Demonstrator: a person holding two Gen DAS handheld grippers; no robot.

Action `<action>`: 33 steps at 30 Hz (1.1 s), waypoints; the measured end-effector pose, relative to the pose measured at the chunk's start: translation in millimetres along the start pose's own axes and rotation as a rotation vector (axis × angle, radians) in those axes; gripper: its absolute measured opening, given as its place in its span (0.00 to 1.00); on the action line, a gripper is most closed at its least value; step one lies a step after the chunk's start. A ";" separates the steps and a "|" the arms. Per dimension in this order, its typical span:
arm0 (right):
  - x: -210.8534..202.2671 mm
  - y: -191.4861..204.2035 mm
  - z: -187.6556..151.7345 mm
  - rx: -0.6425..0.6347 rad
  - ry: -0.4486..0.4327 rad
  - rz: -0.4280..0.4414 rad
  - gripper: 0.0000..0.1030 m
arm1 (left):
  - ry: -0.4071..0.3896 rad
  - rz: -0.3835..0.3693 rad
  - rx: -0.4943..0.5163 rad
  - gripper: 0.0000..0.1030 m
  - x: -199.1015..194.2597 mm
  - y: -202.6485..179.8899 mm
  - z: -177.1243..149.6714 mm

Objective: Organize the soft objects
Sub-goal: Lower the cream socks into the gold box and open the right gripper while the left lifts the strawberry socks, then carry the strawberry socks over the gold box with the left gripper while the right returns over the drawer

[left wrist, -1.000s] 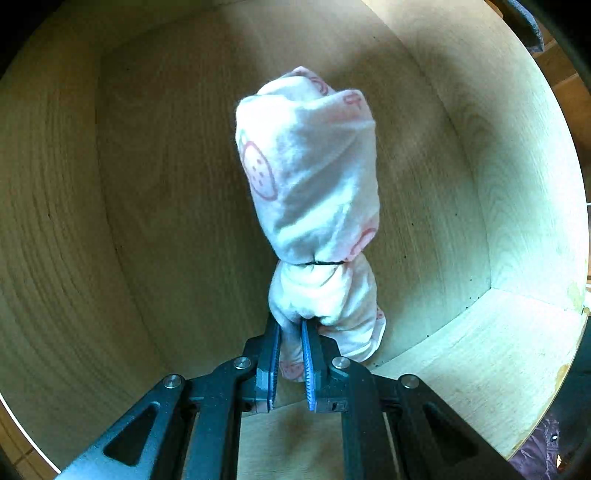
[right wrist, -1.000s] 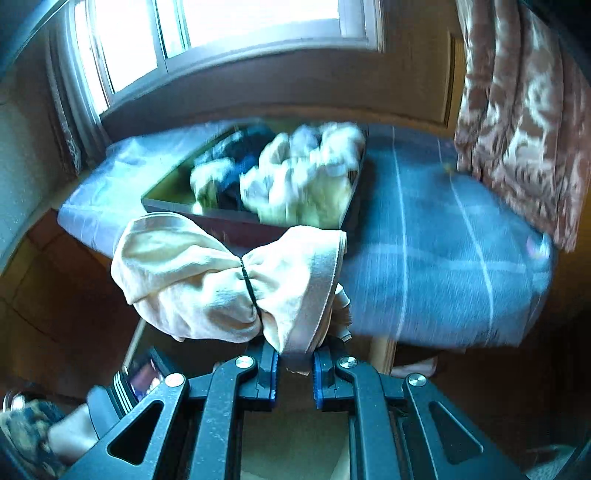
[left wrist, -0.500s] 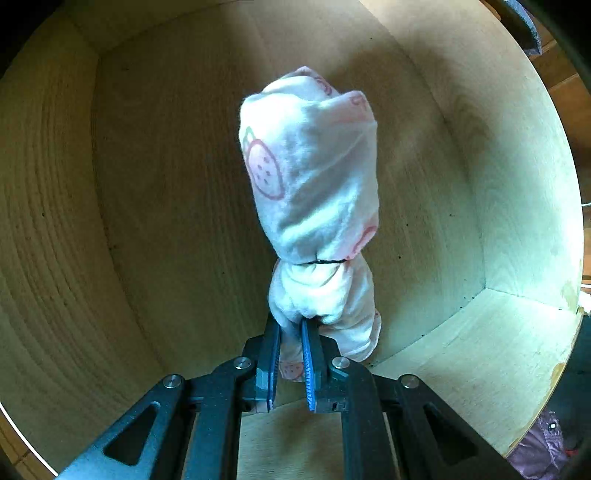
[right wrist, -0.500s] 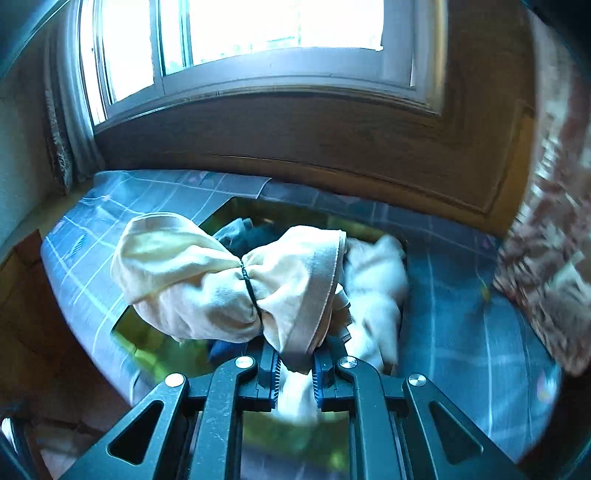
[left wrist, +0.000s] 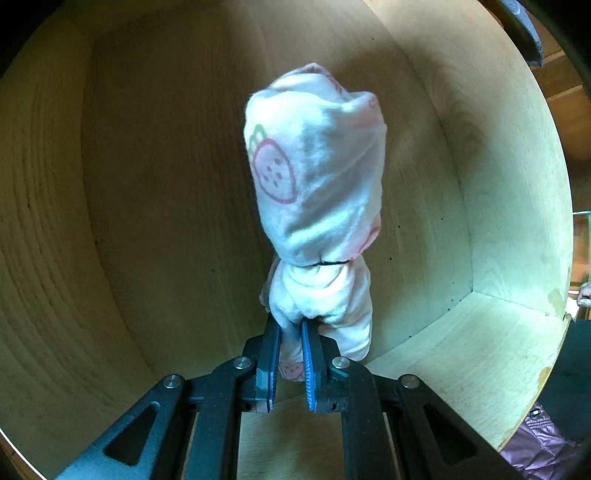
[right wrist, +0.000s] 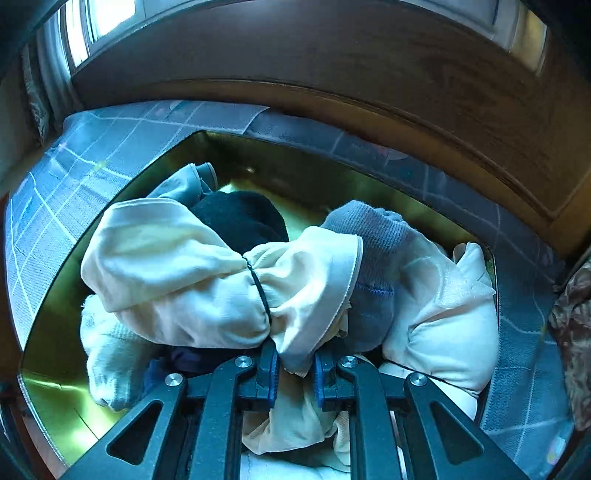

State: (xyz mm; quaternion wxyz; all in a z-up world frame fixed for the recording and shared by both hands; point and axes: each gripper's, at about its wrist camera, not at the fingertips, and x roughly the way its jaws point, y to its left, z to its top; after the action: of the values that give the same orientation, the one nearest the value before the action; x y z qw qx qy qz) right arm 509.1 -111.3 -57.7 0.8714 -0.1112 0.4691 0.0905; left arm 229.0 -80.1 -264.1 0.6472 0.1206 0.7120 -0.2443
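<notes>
A: L claw (left wrist: 290, 338) status?
B: Clenched on the white bundle (left wrist: 317, 184), gripping its bottom end. Bundle has strawberry print w/ a black band (left wrist: 325, 263) round it, sticks out past the tips inside a plywood box (left wrist: 147, 221). Box is otherwise bare in this view. Can't tell if the bundle touches the box floor or back wall.
A: R claw (right wrist: 295, 356)?
B: Grasping a cream bundle (right wrist: 192, 280), also tied w/ a black band (right wrist: 260, 291). Pads pinch the hem end; rest of the bundle lies sideways, off to the left of the tips.
A: Where's that one?
B: Over a tray (right wrist: 55, 325) w/ shiny greenish bottom, full of other soft stuff: black item (right wrist: 240, 218), grey sock (right wrist: 373, 236), white bundle on the right (right wrist: 443, 314), pale sock at left (right wrist: 107, 369). Can't tell if the cream one rests on the pile or hangs just above.
A: Tray sits on?
B: Bed w/ blue checked cover (right wrist: 74, 155), dark wood wall panel (right wrist: 369, 85) behind, window (right wrist: 99, 22) top left.
</notes>
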 end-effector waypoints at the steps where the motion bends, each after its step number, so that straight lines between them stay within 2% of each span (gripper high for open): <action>1: -1.1 -0.9 -1.2 0.000 0.001 0.009 0.17 | 0.001 0.001 0.000 0.10 -0.2 1.0 0.1; 6: -21.9 -6.0 -10.3 0.021 -0.039 0.032 0.31 | -0.002 0.001 -0.004 0.10 -0.6 0.4 -0.9; 8: -31.8 -6.5 -14.4 0.027 -0.055 0.022 0.43 | -0.003 0.002 -0.005 0.10 -1.5 1.0 1.3; 19: -81.7 -17.6 -43.9 0.087 -0.136 0.022 0.53 | -0.010 0.010 -0.010 0.10 -5.4 -5.5 -0.8; 26: -120.5 -19.5 -84.2 0.100 -0.194 0.039 0.56 | -0.013 -0.006 -0.018 0.10 -4.1 1.1 -0.9; 33: -138.3 -20.9 -143.7 0.110 -0.193 0.067 0.57 | -0.019 -0.003 -0.017 0.10 -4.8 4.8 -2.3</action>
State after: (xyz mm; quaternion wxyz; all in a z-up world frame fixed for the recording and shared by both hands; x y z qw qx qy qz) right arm 324.8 -178.8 -16.5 0.9139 -0.0381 0.3906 0.1039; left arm 230.0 -74.2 -260.2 0.6544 0.1119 0.7081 -0.2405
